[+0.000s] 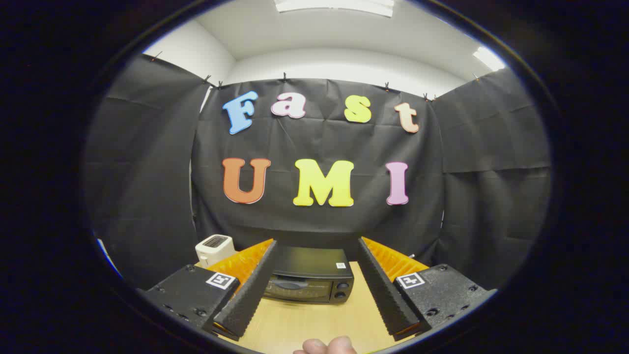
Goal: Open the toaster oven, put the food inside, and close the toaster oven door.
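Spreading wide and empty, the tool (317, 250) frames a boxy black toaster oven (308, 280) — door shut — on pale wood.

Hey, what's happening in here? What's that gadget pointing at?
A person is holding a two-finger gripper, and its fingers are spread wide open with nothing between them. Just beyond the fingers, on a wooden table, sits a black toaster oven with its door closed. A small white appliance stands behind the oven, off to one side. A bit of the person's hand shows at the near edge of the table. The door has not been opened yet.
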